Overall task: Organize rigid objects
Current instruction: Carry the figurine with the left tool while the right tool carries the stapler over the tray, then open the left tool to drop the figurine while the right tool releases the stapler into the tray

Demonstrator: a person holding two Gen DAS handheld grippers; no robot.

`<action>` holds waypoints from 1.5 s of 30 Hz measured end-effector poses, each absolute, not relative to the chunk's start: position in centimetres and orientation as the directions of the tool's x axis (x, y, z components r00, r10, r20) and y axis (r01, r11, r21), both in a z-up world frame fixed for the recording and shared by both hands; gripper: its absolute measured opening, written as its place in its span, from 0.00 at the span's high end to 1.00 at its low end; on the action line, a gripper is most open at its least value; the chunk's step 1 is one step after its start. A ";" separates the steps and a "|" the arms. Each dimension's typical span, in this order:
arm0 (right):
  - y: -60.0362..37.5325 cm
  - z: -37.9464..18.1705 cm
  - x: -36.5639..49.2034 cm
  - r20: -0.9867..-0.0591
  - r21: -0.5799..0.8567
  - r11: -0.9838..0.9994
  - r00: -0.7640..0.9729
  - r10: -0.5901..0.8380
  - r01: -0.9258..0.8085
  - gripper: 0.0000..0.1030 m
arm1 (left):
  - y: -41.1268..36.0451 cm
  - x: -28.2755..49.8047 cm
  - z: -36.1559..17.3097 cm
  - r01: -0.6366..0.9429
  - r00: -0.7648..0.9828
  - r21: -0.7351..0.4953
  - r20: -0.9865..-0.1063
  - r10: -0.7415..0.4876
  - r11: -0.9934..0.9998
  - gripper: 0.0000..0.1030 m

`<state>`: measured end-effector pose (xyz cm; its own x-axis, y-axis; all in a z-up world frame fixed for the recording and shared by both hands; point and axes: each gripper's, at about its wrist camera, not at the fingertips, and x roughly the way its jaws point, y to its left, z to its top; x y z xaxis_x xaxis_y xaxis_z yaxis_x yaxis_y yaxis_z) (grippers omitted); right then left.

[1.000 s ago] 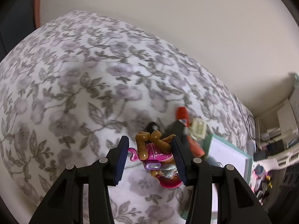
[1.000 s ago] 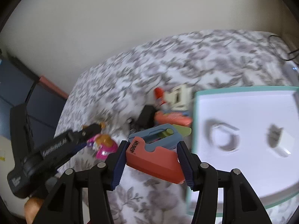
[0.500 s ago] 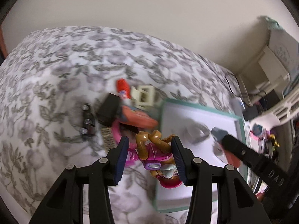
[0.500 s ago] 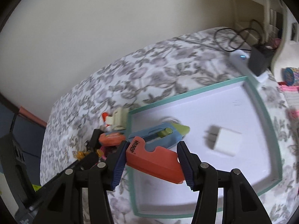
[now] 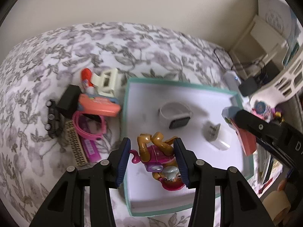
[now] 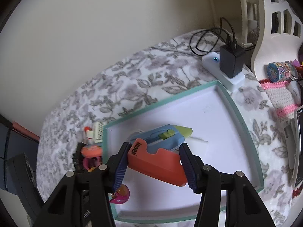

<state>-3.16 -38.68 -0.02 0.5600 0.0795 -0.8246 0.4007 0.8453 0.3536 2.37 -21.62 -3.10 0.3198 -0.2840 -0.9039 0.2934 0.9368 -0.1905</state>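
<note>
My left gripper [image 5: 153, 159] is shut on a pink and brown toy figure [image 5: 159, 157], held over the near left part of a white tray with a teal rim [image 5: 126, 117]. A white smartwatch [image 5: 175, 114] and a white charger plug [image 5: 215, 135] lie in the tray. My right gripper [image 6: 153, 165] is shut on an orange and blue box cutter [image 6: 157, 151], held over the tray [image 6: 238, 113]. It also shows at the tray's right edge in the left wrist view [image 5: 244, 138].
Left of the tray lies a pile: orange case [image 5: 98, 105], pink ring [image 5: 89, 126], black toy car [image 5: 52, 117], beige clip [image 5: 107, 82], red-capped tube [image 5: 86, 77]. A power strip with black adapter [image 6: 230, 61] sits at the tray's far corner. Floral bedcover [image 5: 56, 53] all round.
Both grippers have swung right, from over the bedcover and the pile to over the tray, each still holding its object.
</note>
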 end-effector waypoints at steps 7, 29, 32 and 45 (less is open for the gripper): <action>-38.4 -2.1 -2.4 -0.868 0.287 0.866 0.494 0.054 0.410 0.45 | -23.1 2.0 -5.5 0.322 0.267 -0.137 -0.936 -0.229 0.937 0.53; -36.2 -6.7 -0.6 -0.931 0.207 0.901 0.359 0.062 0.382 0.44 | -23.4 2.5 -7.9 0.327 0.240 -0.094 -0.954 -0.178 0.941 0.51; -36.2 -6.7 -0.6 -0.934 0.204 0.901 0.353 0.062 0.383 0.44 | -23.6 2.6 -8.0 0.326 0.240 -0.095 -0.954 -0.179 0.941 0.51; -36.9 -4.2 -1.0 -0.918 0.221 0.893 0.392 0.055 0.393 0.37 | -23.8 2.7 -7.7 0.339 0.197 -0.146 -0.955 -0.221 0.929 0.43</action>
